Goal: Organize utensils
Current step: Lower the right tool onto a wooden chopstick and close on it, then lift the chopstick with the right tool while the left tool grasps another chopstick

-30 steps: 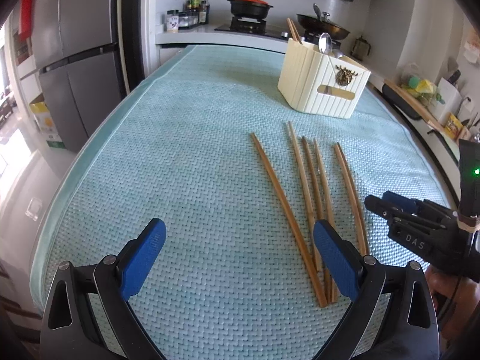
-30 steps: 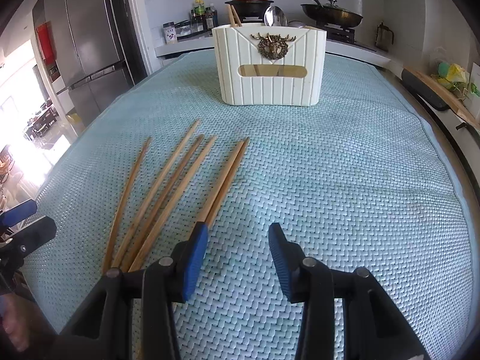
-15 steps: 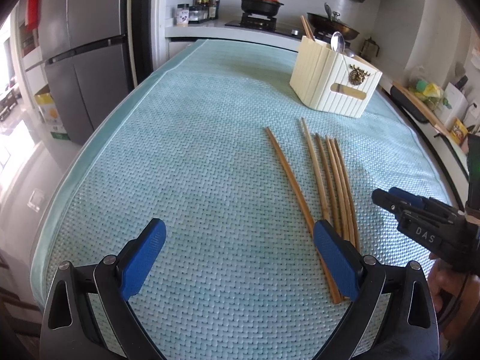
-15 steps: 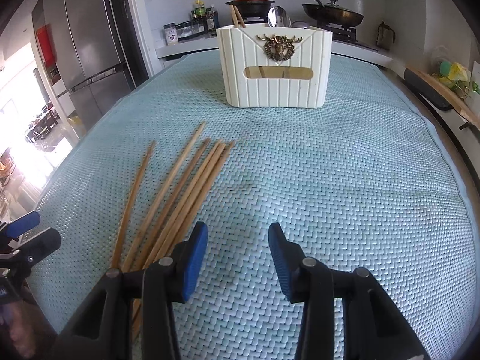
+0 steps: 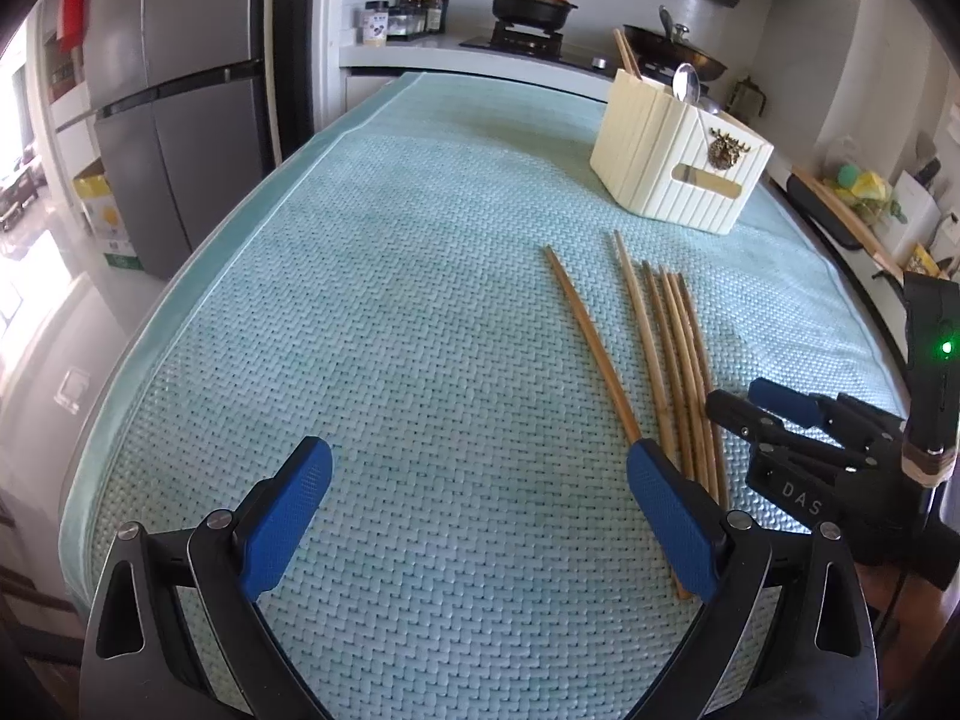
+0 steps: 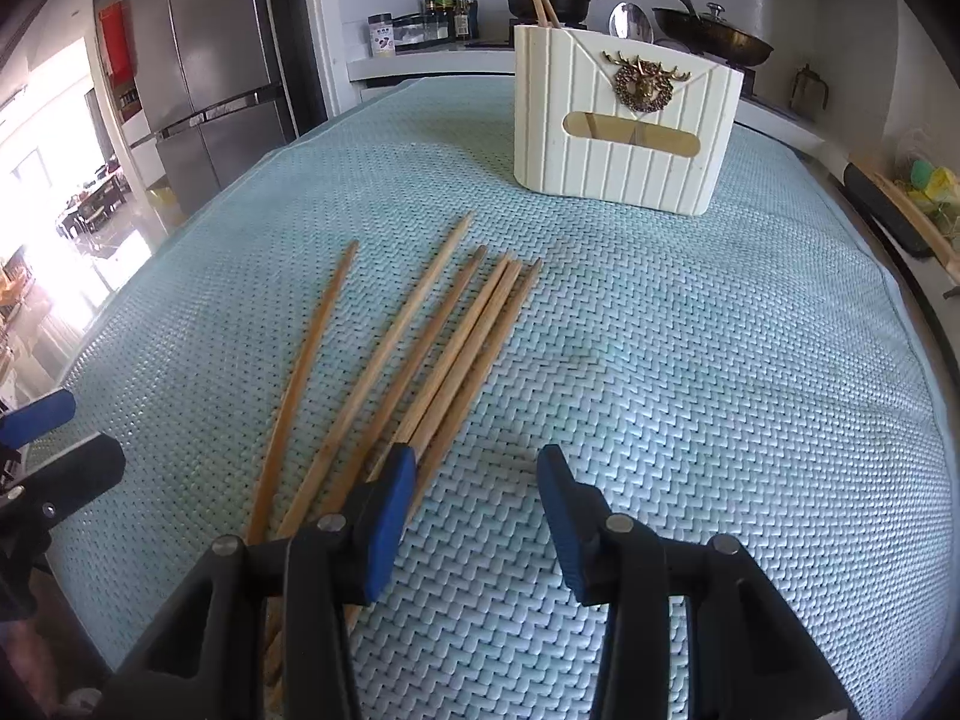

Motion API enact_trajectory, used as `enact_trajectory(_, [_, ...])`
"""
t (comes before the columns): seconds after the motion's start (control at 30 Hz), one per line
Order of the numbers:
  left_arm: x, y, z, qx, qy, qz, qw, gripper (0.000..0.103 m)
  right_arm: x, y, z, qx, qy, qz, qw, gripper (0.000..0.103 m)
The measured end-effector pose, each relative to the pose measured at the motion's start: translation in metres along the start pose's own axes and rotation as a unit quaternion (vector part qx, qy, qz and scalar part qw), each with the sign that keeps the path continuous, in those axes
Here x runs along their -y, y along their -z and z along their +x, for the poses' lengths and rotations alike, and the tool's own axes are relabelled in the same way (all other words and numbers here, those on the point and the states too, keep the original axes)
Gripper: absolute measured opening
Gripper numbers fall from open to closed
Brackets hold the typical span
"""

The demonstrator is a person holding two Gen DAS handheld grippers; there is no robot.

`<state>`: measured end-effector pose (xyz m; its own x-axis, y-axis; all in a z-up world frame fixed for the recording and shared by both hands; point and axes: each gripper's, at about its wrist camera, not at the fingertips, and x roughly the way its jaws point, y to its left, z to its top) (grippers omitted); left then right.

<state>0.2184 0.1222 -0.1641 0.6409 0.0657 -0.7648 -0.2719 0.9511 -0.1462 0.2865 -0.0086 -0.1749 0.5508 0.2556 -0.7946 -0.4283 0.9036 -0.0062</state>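
Six loose wooden chopsticks (image 6: 420,354) lie mid-frame, outside the ribbed cream utensil holder (image 6: 624,126) upper right; left gripper (image 5: 480,510) and right gripper (image 6: 474,510) both spread, empty.

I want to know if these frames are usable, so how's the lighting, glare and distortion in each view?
Left wrist view: even daylight, chopsticks sharp, strong fisheye bending of the mat edge, dark corners. Right wrist view: blown-out glare at the doorway on the left, holder and chopsticks crisp, the same barrel curve.

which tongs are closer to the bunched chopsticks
Right. The right tongs sit at the bundle's near ends; the left tongs hover beside it, nearer the lone chopstick.
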Motion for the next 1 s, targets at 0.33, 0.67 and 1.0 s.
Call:
enact_trajectory(0.33, [0.001, 0.001, 0.002, -0.004, -0.001, 0.001, 1.0000, 0.099, -0.006, 0.004, 0.001, 0.024, 0.075, -0.055, 0.995, 0.041])
enact_trajectory(0.67, [0.011, 0.001, 0.007, -0.011, -0.003, 0.013, 0.9998, 0.099, 0.072, 0.022, -0.010, 0.010, 0.085, 0.046, 0.995, 0.006])
enact_trajectory(1.0, [0.017, -0.015, 0.023, -0.026, 0.027, 0.011, 0.9992, 0.099, 0.123, 0.058, -0.039, -0.006, 0.125, 0.103, 0.987, 0.019])
